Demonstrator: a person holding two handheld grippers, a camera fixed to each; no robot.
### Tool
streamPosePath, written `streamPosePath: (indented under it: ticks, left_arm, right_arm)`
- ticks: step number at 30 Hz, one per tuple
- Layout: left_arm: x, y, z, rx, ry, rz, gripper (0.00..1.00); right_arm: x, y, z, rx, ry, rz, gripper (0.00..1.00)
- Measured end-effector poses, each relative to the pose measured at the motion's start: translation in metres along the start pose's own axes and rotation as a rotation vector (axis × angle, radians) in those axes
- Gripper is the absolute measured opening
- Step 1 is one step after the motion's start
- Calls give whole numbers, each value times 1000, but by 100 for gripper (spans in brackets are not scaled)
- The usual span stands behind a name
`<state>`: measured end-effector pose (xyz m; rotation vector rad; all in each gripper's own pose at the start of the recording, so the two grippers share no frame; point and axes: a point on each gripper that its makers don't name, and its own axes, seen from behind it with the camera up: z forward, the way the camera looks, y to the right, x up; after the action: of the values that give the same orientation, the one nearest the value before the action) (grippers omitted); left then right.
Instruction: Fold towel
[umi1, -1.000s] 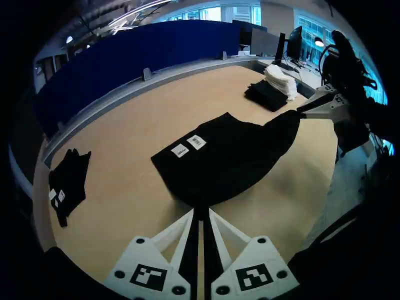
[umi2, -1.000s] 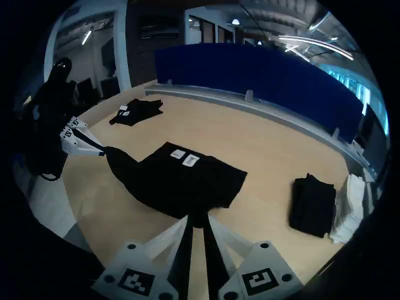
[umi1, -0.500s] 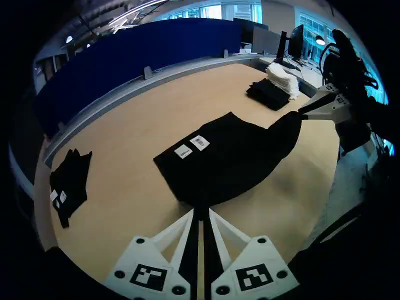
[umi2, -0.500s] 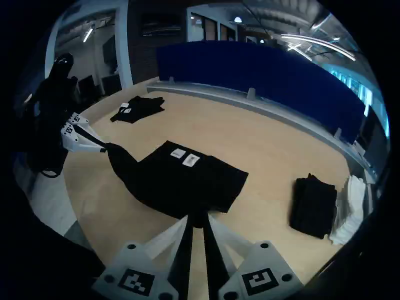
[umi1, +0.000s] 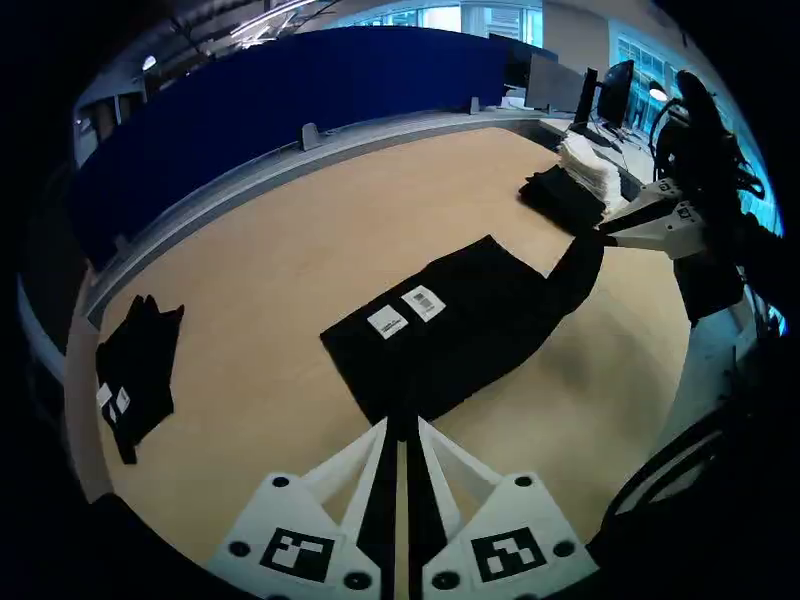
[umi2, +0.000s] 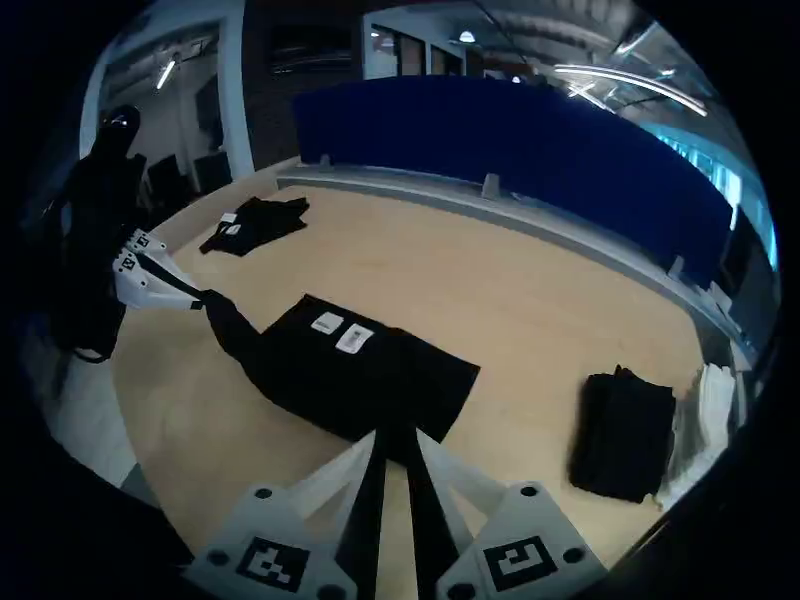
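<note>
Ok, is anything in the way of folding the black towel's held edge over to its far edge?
Nothing visible. The left gripper and right gripper pinch near corners of the black towel; only two white labels sit on it. The folded black stack and crumpled black cloth lie apart at the sides.

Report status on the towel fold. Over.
Jaws shut: left gripper and right gripper each pinch a raised corner of the black towel. Rest lies flat on the table. Nothing blocking; cloth piles well apart.
</note>
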<state>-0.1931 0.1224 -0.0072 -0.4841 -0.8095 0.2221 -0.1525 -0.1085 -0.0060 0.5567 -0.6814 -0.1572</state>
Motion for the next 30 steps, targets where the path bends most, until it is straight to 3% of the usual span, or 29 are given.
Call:
streamPosePath:
  ticks: [6,18,30]
  left_arm:
    - [8,-12,23,-4,-22,-40,5]
    - [15,-42,63,36,-55,-40,6]
    - [9,-51,85,43,-85,15,6]
  right_arm:
    - [6,20,27,-13,-15,9,14]
    - [8,43,70,-30,-46,36,14]
    - [6,50,83,-37,-59,51,14]
